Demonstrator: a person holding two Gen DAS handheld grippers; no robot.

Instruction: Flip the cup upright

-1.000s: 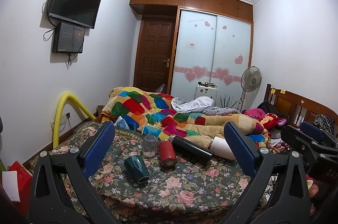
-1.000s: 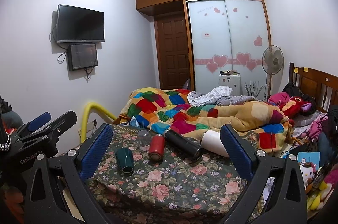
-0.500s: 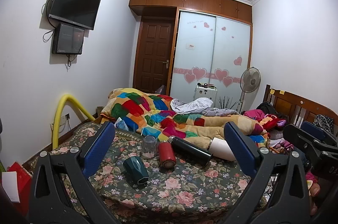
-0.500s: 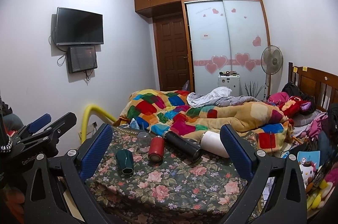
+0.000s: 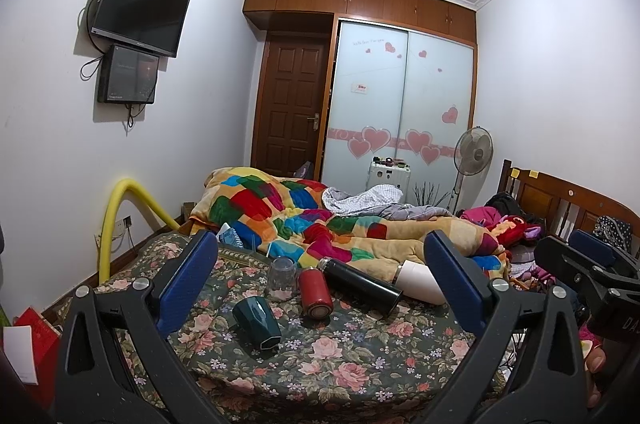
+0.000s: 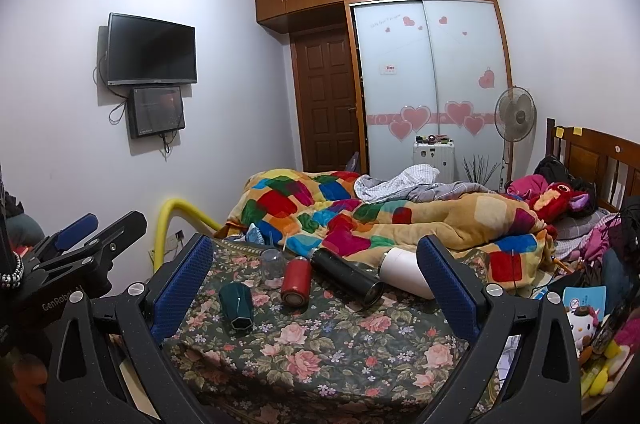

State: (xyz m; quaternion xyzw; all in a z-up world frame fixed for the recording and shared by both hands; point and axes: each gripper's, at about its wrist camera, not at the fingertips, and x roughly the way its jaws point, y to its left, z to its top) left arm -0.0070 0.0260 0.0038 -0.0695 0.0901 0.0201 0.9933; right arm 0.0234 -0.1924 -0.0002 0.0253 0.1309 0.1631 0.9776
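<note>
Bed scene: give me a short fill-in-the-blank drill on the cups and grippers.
1. The dark green cup lies on its ____.
2. The red cup lies between the clear glass jar and the ____ flask.
3. Left gripper and right gripper are both ____.

Missing words: side; black; open

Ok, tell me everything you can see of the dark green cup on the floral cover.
The dark green cup is faceted, glossy and ceramic-looking. It lies on its side on the floral cover, one end with an angular outline facing the cameras. It sits alone, left of the red can, touching only the cover; no fingers are near it.
</note>
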